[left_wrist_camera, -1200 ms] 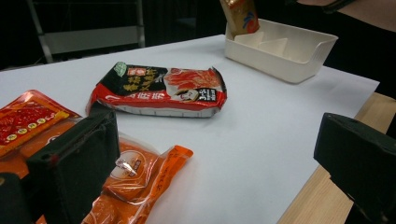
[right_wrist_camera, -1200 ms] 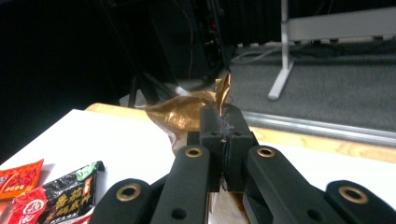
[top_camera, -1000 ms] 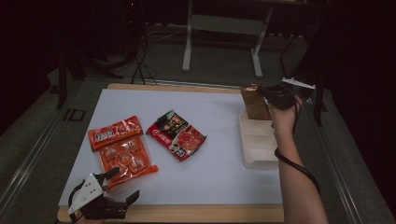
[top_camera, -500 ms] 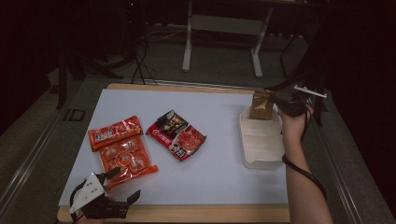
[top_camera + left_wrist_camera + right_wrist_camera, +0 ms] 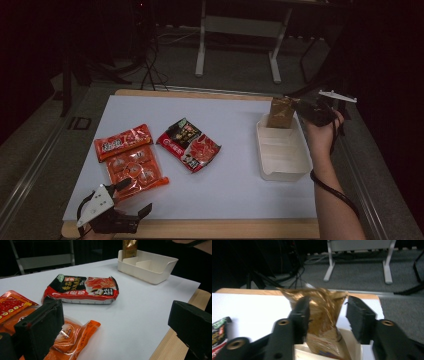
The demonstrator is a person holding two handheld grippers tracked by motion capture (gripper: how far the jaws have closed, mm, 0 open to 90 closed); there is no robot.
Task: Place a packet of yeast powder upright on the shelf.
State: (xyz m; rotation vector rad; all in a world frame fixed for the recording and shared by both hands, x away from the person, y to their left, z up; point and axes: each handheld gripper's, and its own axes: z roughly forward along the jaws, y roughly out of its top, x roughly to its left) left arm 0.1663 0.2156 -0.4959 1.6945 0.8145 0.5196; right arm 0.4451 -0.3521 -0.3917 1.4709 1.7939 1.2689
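I find the crinkled gold-brown foil packet [image 5: 281, 113] standing upright in the far compartment of the white plastic divided tray [image 5: 282, 167]. My right gripper [image 5: 327, 315] has just been opening; its jaws stand apart either side of the packet's top, no longer pressing it. I judge that placement done. The red-and-black noodle packet [image 5: 189, 145] and the orange snack packs [image 5: 129, 161] lie unpacked on the white table [image 5: 235, 190]. My left gripper [image 5: 131, 199] is open, empty.

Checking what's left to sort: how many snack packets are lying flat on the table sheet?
3: an orange bar-shaped packet at left, a clear orange multi-pack just below it, and a red-black packet mid-table. A fourth, gold pouch stands in the white bin.
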